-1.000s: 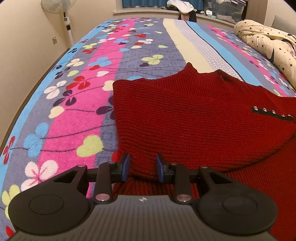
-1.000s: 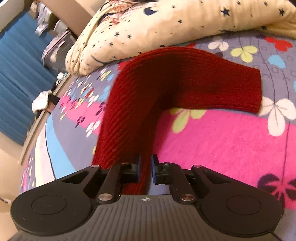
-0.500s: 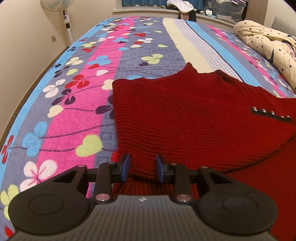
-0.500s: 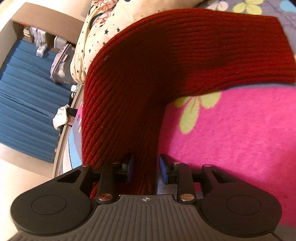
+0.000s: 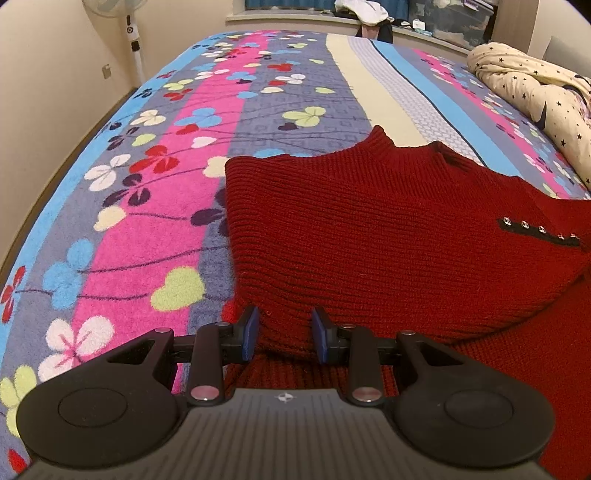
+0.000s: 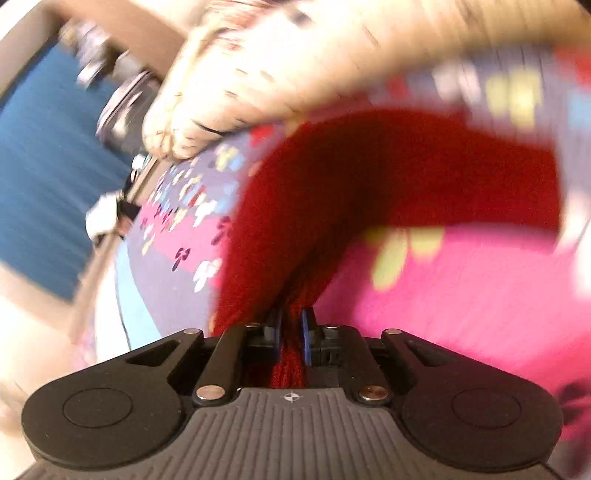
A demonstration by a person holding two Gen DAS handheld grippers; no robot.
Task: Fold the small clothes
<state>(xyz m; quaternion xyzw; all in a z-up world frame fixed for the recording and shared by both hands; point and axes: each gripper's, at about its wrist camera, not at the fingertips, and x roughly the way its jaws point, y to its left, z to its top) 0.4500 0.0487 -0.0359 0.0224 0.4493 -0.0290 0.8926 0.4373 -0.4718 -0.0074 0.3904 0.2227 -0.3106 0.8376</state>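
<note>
Red knit sweater (image 5: pixel 388 236) lies spread on the flowered bedspread (image 5: pixel 140 206), collar toward the far end of the bed, a short black strip with small studs (image 5: pixel 535 230) on the chest at my right. A folded-over layer sits on top of the lower body of the garment.

My left gripper (image 5: pixel 284 334): 2 blue pads (image 5: pixel 251 332) stand partly apart with a bunched fold of the sweater's near edge between them. Both pads appear to touch the knit; I read it as a hold on that fold, set low against the bed.

My right gripper (image 6: pixel 291 336): view heavily motion-blurred. The pads are nearly together, with a thin gather of red knit clamped in the narrow gap. From there the sleeve (image 6: pixel 388 177) rises and arcs over to the right, its cuff end lying on the pink stripe.

Cream star-print quilt (image 6: pixel 295 59) is bunched beyond the sleeve. Standing fan (image 5: pixel 129 22) by the wall at far left.
</note>
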